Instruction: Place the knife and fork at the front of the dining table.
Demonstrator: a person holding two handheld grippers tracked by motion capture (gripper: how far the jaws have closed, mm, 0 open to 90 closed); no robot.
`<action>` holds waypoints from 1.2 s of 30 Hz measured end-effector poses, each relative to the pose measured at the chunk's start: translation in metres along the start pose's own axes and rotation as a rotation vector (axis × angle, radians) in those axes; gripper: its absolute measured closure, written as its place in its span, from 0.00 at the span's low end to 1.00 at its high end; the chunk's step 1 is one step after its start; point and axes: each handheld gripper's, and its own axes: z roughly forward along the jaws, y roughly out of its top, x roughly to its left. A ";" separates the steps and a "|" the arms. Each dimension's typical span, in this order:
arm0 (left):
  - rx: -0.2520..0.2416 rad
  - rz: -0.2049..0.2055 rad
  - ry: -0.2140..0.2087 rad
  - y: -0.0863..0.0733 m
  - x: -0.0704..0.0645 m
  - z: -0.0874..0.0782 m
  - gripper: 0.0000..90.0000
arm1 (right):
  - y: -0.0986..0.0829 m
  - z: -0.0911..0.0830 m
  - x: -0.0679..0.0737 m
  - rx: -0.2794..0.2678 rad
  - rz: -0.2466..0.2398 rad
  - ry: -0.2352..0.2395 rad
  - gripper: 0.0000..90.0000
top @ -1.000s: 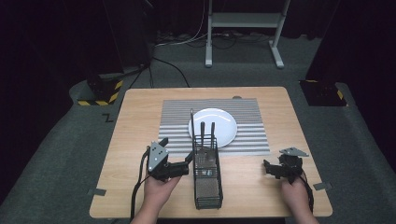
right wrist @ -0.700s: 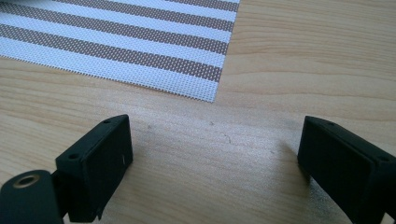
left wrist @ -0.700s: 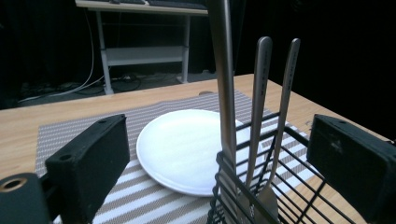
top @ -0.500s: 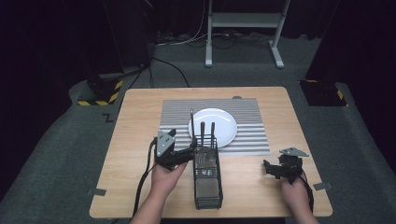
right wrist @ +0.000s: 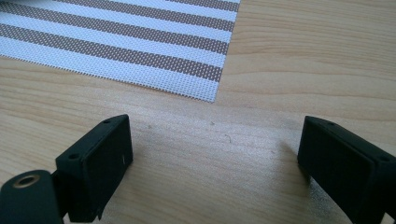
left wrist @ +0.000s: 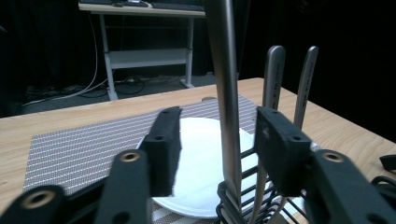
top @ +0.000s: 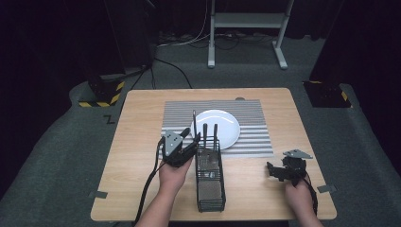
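Steel cutlery handles [left wrist: 227, 93] stand upright in a black wire caddy [top: 210, 179] on the tabletop [top: 137, 142], just before a white plate [top: 226, 124] on the striped mat [top: 250, 137]; the left hand-held gripper [left wrist: 217, 140] gapes around the tallest handle; the right hand-held gripper [right wrist: 212, 158] gapes, empty, over bare wood.

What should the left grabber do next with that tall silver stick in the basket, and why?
Probably close. The left gripper is open with its jaws on either side of the tallest utensil handle, which stands upright in the wire caddy, not yet pinched. Closing would secure it before lifting.
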 end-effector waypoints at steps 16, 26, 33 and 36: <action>-0.022 0.000 0.032 -0.006 -0.010 0.006 0.83 | 0.000 0.000 0.000 0.000 0.001 0.000 0.11; -0.018 -0.048 0.021 -0.010 -0.009 0.006 0.88 | 0.000 0.000 0.000 0.000 0.000 0.000 0.11; -0.030 -0.059 0.036 -0.011 -0.011 0.003 0.90 | 0.000 0.000 0.000 0.000 0.000 0.000 0.11; -0.039 -0.060 0.039 -0.012 -0.013 0.001 0.90 | 0.000 0.000 0.000 0.000 -0.001 0.000 0.11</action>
